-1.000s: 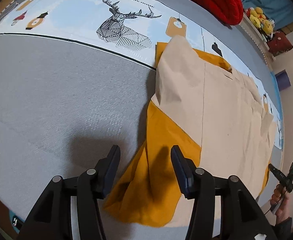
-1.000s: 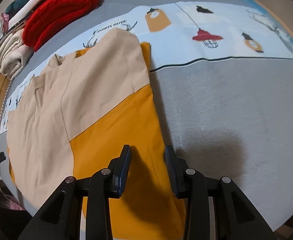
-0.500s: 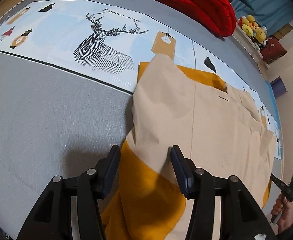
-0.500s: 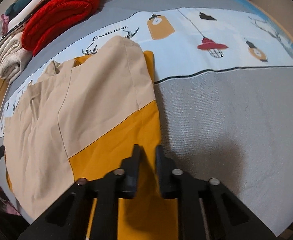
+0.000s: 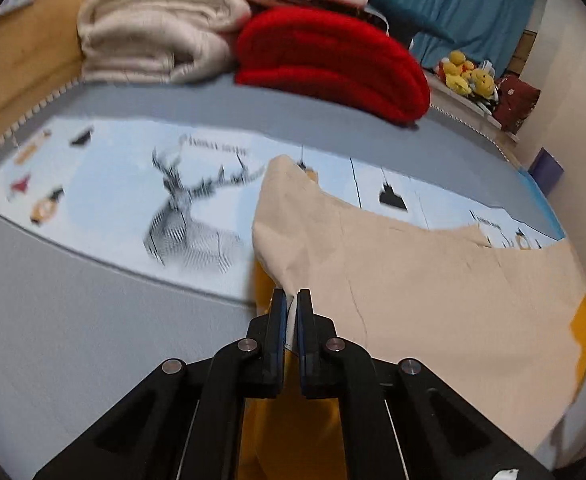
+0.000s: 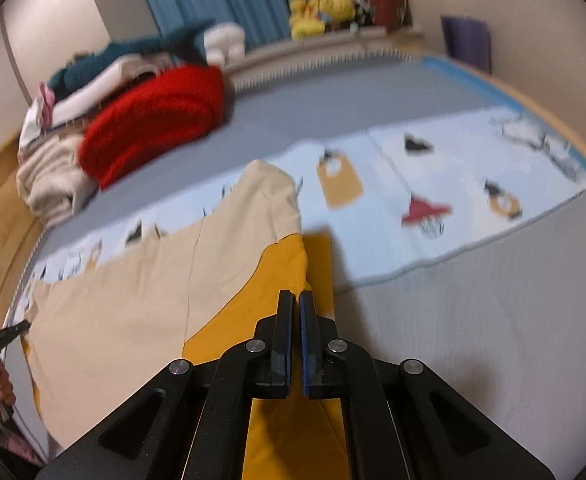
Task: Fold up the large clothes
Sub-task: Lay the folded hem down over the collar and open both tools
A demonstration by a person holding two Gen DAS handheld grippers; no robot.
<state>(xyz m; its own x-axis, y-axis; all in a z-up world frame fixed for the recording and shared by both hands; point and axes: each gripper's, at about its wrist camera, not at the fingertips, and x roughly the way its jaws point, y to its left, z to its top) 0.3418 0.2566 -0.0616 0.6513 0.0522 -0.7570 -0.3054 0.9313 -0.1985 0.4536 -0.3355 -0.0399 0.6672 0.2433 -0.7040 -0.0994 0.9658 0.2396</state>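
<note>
I have the beige-and-mustard garment pinched along its near edge: my left tool is clenched on the beige part, my right tool on the mustard hem. It lies spread on the bed, its near side raised. I judge the fold is underway; next I should carry both corners across evenly. The bedcover lettering is too blurred to read.

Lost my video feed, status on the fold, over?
Left gripper and right gripper both shut on beige-and-mustard garment, edge lifted. Red knit behind, clear of it.
</note>
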